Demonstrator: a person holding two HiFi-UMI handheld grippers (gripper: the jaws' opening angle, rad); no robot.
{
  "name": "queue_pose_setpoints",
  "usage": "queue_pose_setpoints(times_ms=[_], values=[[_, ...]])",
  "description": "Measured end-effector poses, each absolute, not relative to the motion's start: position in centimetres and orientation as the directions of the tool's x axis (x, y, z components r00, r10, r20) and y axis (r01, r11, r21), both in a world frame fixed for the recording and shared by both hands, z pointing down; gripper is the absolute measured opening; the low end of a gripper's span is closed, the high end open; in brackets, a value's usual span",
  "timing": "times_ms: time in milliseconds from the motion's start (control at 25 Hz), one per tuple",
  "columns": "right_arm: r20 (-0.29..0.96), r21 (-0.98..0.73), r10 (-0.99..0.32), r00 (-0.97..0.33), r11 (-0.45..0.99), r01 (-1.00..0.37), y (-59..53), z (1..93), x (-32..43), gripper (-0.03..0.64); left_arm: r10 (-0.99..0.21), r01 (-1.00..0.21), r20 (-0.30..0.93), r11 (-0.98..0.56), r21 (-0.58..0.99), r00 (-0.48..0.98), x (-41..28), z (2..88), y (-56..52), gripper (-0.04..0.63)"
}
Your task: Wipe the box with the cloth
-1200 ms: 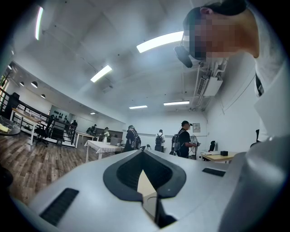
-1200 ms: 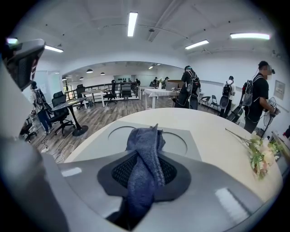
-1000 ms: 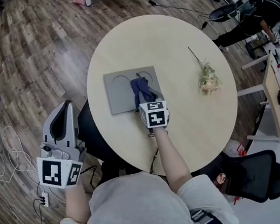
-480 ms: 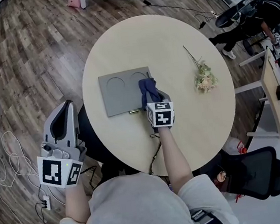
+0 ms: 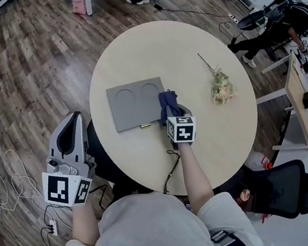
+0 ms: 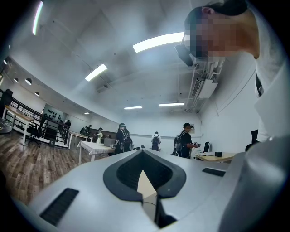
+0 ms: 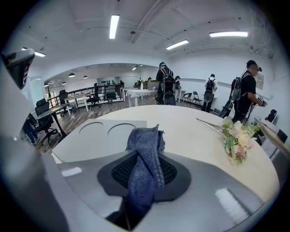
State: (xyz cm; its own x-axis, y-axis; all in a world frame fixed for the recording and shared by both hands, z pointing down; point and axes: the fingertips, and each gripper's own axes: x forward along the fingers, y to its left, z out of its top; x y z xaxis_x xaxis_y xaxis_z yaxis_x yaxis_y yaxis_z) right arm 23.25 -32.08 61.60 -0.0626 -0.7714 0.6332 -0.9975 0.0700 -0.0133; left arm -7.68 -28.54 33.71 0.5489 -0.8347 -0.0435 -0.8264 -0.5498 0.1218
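**A:** What can't be made out?

**B:** In the head view, the cloth [image 5: 166, 101] covers the tips of the right hand-held gripper [image 5: 170, 112]. It also covers the right edge of the box [image 5: 131, 103]. A small thing [image 5: 145, 125] at the box's lower edge is too tiny to name.

**A:** And the gripper views?

**B:** The right gripper view shows the jaws clenched on the blue cloth, bunched upright, with the box's two round recesses behind it. The left gripper view shows only the room and distant people.

**A:** The left hand-held gripper [image 5: 69, 139]?

**B:** It is at the lower left of the head view, off the round surface [image 5: 189, 47], with its jaws closed together and nothing between them. The box lies centre-left on the surface. The flowers [image 5: 219, 87] lie well apart, to its right.
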Motion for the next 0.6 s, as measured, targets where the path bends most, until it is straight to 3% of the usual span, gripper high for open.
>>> queue_pose_setpoints(times_ms=[280, 600], values=[[0.636, -0.034, -0.769, -0.063, 0.053, -0.998, -31.4, 61.2, 23.0, 0.083, -0.829, -0.822, -0.06, -0.559, 0.112, 0.556, -7.9, 32.9, -28.0, 0.006], [0.486, -0.019, -0.865, -0.123, 0.131, -0.991, -30.3, 55.0, 19.6, 0.087, -0.812, -0.807, -0.1, -0.583, 0.095, 0.574, -7.8, 30.9, -27.4, 0.006]])
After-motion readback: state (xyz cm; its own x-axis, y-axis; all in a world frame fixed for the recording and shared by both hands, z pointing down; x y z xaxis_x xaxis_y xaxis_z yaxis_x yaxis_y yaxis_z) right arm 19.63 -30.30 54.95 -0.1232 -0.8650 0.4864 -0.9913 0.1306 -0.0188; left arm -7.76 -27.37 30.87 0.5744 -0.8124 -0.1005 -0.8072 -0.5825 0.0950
